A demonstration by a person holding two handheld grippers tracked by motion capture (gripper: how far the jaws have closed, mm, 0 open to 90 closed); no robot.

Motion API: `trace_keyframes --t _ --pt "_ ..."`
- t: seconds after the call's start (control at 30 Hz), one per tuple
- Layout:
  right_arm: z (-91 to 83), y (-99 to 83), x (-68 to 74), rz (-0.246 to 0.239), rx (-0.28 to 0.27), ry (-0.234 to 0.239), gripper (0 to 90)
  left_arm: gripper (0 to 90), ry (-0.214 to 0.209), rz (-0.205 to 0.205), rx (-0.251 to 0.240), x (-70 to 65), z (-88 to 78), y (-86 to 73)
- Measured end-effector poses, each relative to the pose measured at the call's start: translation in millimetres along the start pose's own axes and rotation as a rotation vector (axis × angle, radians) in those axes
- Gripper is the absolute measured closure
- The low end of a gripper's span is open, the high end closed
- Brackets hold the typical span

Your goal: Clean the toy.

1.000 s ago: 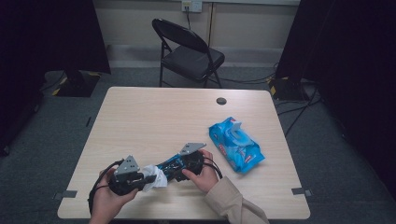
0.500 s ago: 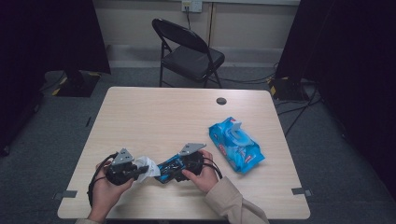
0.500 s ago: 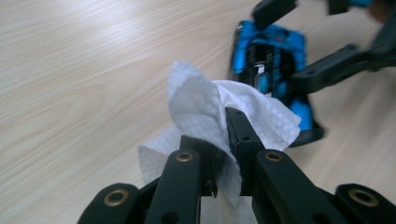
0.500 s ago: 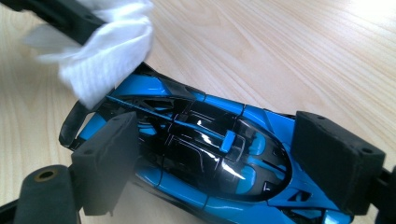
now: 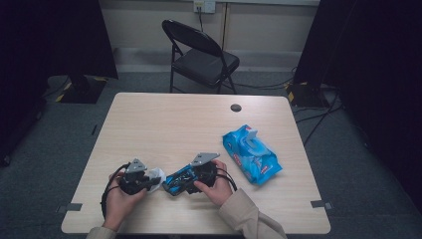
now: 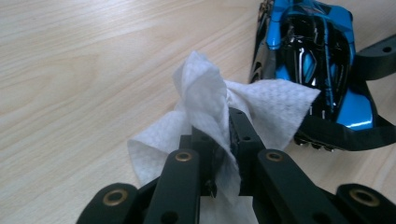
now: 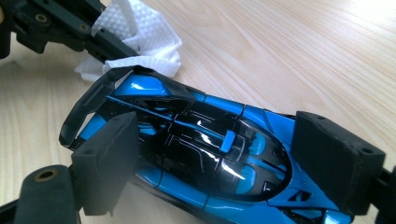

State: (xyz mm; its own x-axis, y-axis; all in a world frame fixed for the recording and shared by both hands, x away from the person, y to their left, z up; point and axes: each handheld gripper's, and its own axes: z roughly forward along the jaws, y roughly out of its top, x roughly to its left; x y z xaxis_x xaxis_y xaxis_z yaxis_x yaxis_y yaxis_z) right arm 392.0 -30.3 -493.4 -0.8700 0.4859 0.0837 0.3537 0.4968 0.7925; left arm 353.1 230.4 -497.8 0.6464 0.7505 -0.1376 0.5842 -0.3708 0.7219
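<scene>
Left hand-held gripper (image 6: 219, 140) pinching white wipe (image 6: 210, 102), right hand-held gripper (image 7: 224, 158) clamping blue toy car (image 7: 210, 154); wipe bunching, risking snagging rear wing, nudging car loose onto tabletop (image 5: 164, 124)

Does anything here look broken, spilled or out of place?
Nothing stands out. The glossy blue and black toy car looks intact between the right gripper pads, the left gripper pinches a crumpled white wipe beside it, and the blue wipes packet lies flat on the wooden table.
</scene>
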Motion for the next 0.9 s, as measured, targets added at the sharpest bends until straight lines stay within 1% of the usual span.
trace_keyframes --t 0.13,0.17,0.2,0.33,0.43,0.57,0.63,0.73,0.77,0.9 --pt "0.1 0.2 0.2 0.000 0.001 0.000 14.8 83.3 -0.024 0.018 0.012 -6.4 0.1 -0.5" --pt "0.1 0.2 0.2 0.000 0.001 0.000 14.9 83.3 -0.024 0.018 0.012 -6.4 0.1 -0.5" --pt "0.1 0.2 0.3 0.000 0.001 -0.001 14.9 83.4 -0.023 0.033 0.019 -9.2 -0.6 -0.8" --pt "0.2 0.3 0.7 0.000 0.002 -0.002 14.9 83.4 -0.019 0.050 0.025 -13.8 -2.4 -2.4" --pt "0.2 0.2 0.7 0.001 0.001 -0.001 14.9 83.4 -0.025 0.050 0.027 -16.2 -4.2 -4.1" --pt "0.4 0.4 1.0 0.001 0.002 -0.002 14.9 83.4 -0.027 0.060 0.034 -20.6 -6.6 -6.3" --pt "0.4 0.4 1.0 0.001 0.001 -0.002 14.9 83.4 -0.032 0.058 0.037 -23.1 -7.5 -7.4" --pt "0.4 0.5 1.0 0.001 0.002 -0.003 14.9 83.5 -0.046 0.068 0.045 -27.4 -9.5 -9.2" --pt "0.4 0.6 1.0 0.000 0.002 -0.003 14.9 83.4 -0.046 0.065 0.046 -29.5 -10.1 -10.0" --pt "0.4 0.8 1.2 -0.002 0.005 -0.004 14.8 83.5 -0.042 0.081 0.061 -36.4 -11.7 -10.8"
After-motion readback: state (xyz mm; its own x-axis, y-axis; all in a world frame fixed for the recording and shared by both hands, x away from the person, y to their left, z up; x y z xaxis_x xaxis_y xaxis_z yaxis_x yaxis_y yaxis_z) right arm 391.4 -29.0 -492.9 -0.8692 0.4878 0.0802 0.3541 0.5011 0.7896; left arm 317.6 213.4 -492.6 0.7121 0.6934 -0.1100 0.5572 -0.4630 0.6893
